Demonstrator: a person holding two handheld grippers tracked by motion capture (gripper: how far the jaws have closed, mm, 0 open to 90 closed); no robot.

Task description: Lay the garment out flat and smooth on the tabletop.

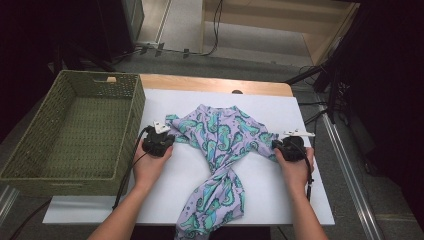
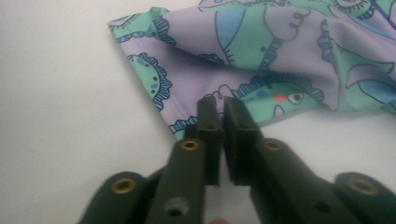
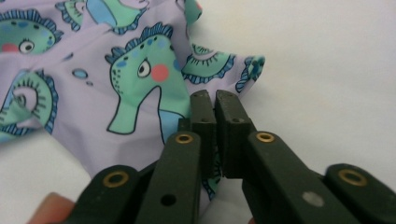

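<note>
Each claw has two black ribbed jaws on black arms set with brass-ringed rivets. The left claw (image 1: 165, 134) and right claw (image 1: 282, 141) carry pale plates, apparently grey, and trail black cables. Forearms bare.

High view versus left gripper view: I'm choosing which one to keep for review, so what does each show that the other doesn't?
The high view alone takes in the green woven basket at the table's left, both hands, the right claw at the garment's other side, and the whole seahorse-print garment, twisted at its middle. The left gripper view alone shows the left claw up close, its jaws shut on the garment's edge beside a seahorse with a pink cheek. Both show the purple and green garment on the white table.
</note>
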